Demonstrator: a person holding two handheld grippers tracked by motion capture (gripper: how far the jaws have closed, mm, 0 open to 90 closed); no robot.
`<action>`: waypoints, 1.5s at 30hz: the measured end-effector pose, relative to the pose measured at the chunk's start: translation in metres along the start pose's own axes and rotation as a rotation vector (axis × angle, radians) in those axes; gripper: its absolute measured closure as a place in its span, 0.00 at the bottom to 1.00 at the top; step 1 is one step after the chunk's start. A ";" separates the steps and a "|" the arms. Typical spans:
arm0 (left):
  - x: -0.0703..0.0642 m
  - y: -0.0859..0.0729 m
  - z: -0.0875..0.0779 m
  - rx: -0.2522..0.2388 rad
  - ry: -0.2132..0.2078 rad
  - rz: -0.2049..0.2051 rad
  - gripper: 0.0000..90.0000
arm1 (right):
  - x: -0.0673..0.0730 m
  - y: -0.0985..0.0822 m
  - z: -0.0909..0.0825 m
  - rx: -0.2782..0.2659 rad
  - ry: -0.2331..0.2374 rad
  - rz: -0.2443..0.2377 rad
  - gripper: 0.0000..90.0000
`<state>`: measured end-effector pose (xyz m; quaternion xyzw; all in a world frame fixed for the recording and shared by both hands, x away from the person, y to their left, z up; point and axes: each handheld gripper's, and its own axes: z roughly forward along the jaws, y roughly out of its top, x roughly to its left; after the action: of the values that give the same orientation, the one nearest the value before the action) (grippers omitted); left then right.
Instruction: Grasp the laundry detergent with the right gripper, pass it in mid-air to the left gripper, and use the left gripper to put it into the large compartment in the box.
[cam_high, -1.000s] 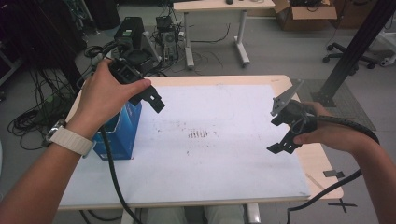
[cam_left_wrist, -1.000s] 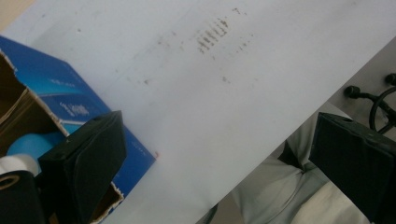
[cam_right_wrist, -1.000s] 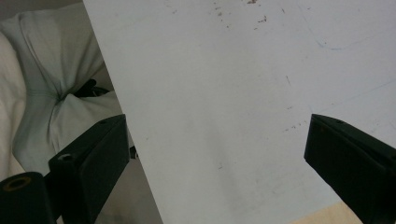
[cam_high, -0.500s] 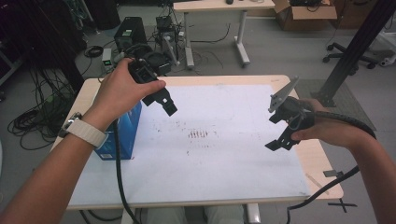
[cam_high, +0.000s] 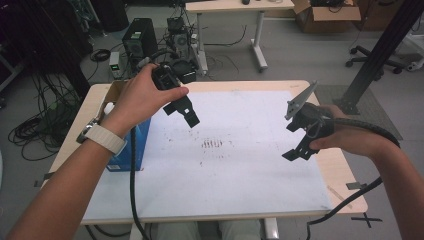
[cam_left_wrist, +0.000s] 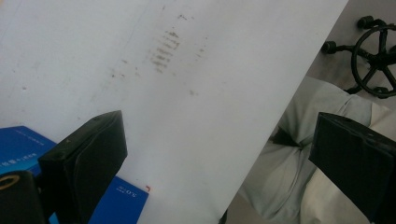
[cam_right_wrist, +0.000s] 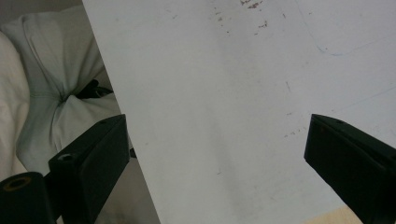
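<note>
No task is named. My left gripper (cam_high: 181, 112) hovers over the upper left part of the white sheet (cam_high: 240, 170), held in the person's left hand. Its jaws stand wide apart with nothing between them, as the left gripper view (cam_left_wrist: 219, 140) confirms. My right gripper (cam_high: 295, 139) hangs above the sheet's right edge, a grey plate on top. It is open too and holds nothing (cam_right_wrist: 217, 140). Faint brown smudges (cam_high: 212, 144) mark the sheet's middle.
A blue box (cam_high: 135, 145) stands at the table's left edge, under the left forearm. The wooden table (cam_high: 345, 170) shows bare at the right, with tape strips. Behind it on the floor are a computer tower (cam_high: 135, 37), cables and another desk (cam_high: 230, 10).
The left gripper has moved right and slightly down, out over the white sheet. The right gripper has barely shifted.
</note>
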<state>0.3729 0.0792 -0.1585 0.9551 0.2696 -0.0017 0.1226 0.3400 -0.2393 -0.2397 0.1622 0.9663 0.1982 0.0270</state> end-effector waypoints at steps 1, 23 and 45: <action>-0.001 0.001 0.001 0.002 -0.001 0.008 0.05 | 0.000 0.000 0.000 0.000 -0.001 -0.001 0.08; -0.020 0.021 0.023 0.054 -0.018 0.169 0.05 | -0.005 -0.001 0.000 -0.005 0.003 0.006 0.08; -0.021 0.018 0.031 0.052 -0.016 0.184 0.05 | -0.005 0.007 0.003 0.000 0.010 -0.009 0.08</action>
<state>0.3659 0.0466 -0.1826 0.9787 0.1796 -0.0051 0.0997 0.3470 -0.2335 -0.2394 0.1570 0.9671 0.1987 0.0228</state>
